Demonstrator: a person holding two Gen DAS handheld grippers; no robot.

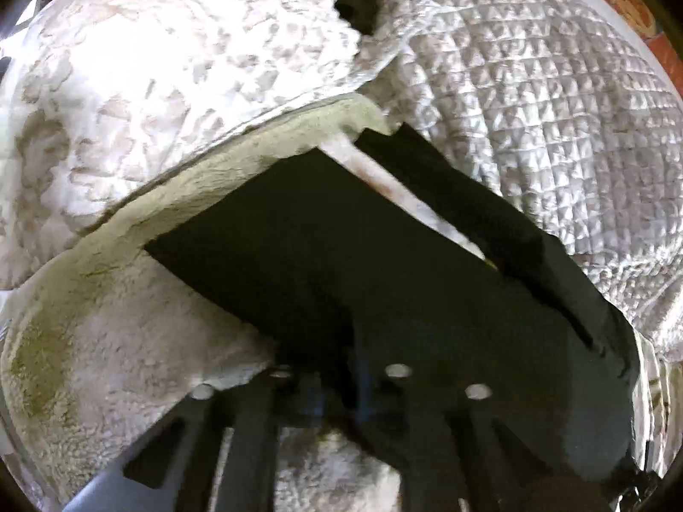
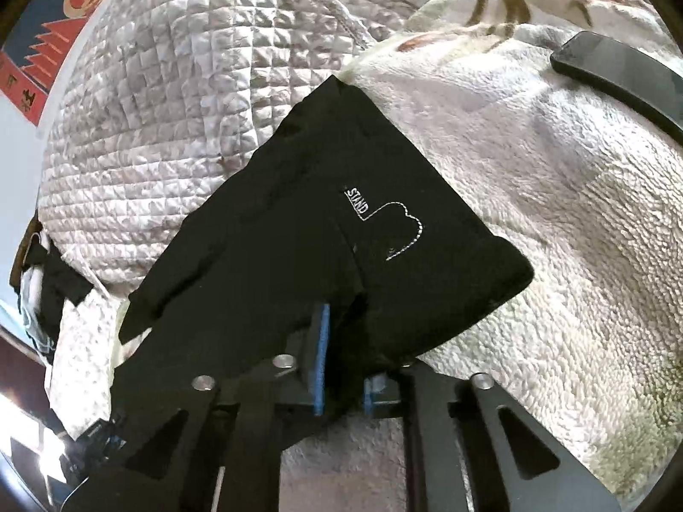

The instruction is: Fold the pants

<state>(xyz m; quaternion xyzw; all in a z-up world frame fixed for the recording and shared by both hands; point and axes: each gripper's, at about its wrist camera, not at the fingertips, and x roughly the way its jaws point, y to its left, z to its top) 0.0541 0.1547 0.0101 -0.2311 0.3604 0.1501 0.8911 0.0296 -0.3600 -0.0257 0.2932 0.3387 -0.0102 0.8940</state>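
**Black pants clamped by both grippers on a covered bed**

A white quilted bedspread (image 2: 162,128) with a small square stitch pattern is seen across the far part of both wrist views. Over it, a cream fleece blanket (image 2: 555,222) with a nubbly pile is spread on the right in the right wrist view, and the same blanket (image 1: 128,320) is seen on the left in the left wrist view. A floral-printed cloth (image 2: 503,4) is bunched at the far right edge of the blanket.

The black fabric pants (image 2: 299,230) are laid folded at the meeting of quilt and fleece, with a white stitched outline and the word "STAND" shown on the upper layer. In the left wrist view the pants (image 1: 320,256) are seen as a dark slab lifted off the fleece, with a pale strip of blanket showing between two black layers.

A dark flat phone (image 2: 619,81) is rested on the fleece at the far right, well apart from the pants.

The right gripper (image 2: 343,384) is closed tight, with black cloth pinched between its blue pads (image 2: 322,354). The left gripper (image 1: 341,388) is likewise closed on the pants' near edge, its pads largely hidden by the fabric.
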